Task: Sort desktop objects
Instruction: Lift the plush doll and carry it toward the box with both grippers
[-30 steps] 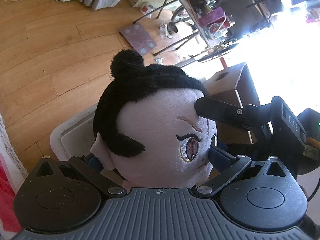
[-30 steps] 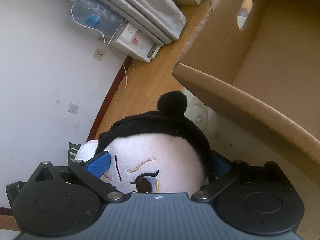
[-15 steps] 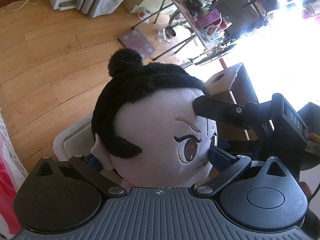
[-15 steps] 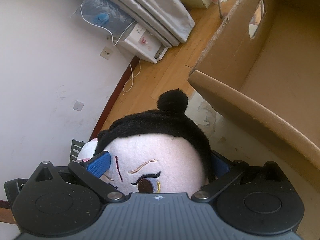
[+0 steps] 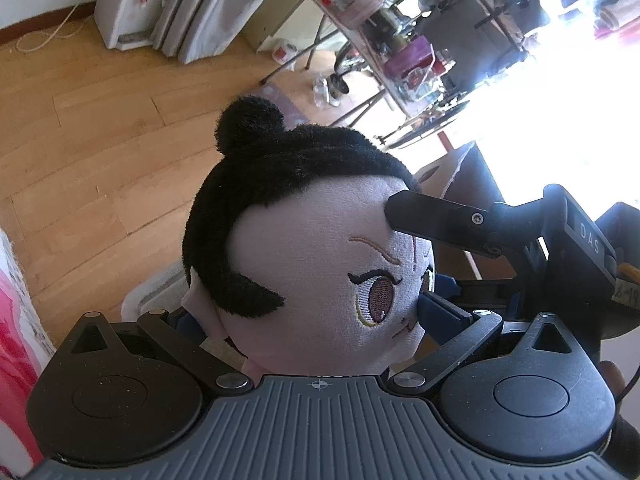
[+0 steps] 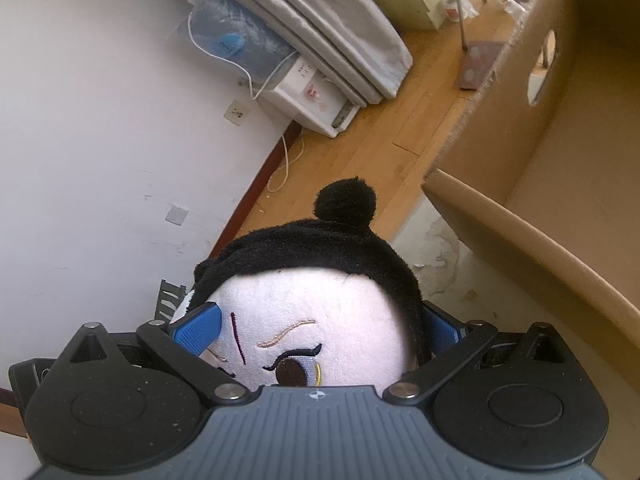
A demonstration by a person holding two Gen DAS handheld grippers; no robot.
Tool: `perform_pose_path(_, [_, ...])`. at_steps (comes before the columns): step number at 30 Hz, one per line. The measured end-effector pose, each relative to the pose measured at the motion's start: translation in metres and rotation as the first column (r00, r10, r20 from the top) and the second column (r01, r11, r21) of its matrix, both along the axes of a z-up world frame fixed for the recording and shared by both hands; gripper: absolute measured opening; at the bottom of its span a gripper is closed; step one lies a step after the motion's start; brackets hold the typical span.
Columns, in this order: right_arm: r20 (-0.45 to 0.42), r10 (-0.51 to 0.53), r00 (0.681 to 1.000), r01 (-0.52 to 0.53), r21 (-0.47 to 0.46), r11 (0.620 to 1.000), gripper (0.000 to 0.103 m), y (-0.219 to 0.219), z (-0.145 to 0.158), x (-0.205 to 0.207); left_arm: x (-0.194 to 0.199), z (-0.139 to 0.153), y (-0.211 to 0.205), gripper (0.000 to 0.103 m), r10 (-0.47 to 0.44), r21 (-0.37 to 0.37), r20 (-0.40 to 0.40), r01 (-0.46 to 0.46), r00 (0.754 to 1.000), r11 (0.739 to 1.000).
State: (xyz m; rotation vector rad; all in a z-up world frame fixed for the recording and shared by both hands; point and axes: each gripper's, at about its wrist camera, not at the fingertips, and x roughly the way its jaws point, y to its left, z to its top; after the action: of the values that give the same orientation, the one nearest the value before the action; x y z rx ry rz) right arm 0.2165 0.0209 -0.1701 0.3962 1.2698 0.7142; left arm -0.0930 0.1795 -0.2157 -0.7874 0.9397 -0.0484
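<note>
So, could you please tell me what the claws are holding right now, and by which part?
Both claws grip the plush doll by its head: the left claw across ear and face, the right claw across forehead and hair.

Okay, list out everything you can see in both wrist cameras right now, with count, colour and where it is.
Round-headed plush doll with black felt hair and a top bun: one, pale face, held between both grippers.
Open brown cardboard box with an oval handle hole: one, right of the doll in the right wrist view.
White plastic bin: one, behind the doll, mostly hidden.
White floor appliance with a cord: one, against the wall.
Folded grey pads: a stack, leaning beside the appliance.
Cluttered folding table: one, far side of the wooden floor.
Left gripper: black with blue pads, closed on the doll's head.
Right gripper: black with blue pads, closed on the doll's head.
</note>
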Motion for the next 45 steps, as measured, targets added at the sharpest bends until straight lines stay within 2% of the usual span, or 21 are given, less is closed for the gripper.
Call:
perform_pose_path(12, [0.043, 0.001, 0.999, -0.003, 0.062, 0.998, 0.103, -0.004, 0.024, -0.005, -0.004, 0.028, -0.007, 0.103, 0.011, 0.06, 0.05, -0.014, 0.999, 0.998])
perform_pose_path(24, [0.075, -0.055, 0.996, 0.044, 0.143, 0.989, 0.103, -0.032, 0.056, -0.013, 0.001, 0.065, -0.025, 0.103, -0.028, 0.123, 0.091, 0.017, 0.995, 0.992])
perform_pose_path(36, [0.089, -0.234, 0.968, 0.206, 0.253, 0.945, 0.103, -0.095, 0.089, -0.006, 0.034, 0.101, -0.064, 0.103, -0.19, 0.184, 0.124, 0.166, 0.974, 0.969])
perform_pose_path(45, [0.057, -0.403, 0.913, 0.37, 0.299, 0.88, 0.103, -0.152, 0.09, 0.006, 0.079, 0.108, -0.105, 0.103, -0.348, 0.246, 0.095, 0.317, 0.933, 0.916])
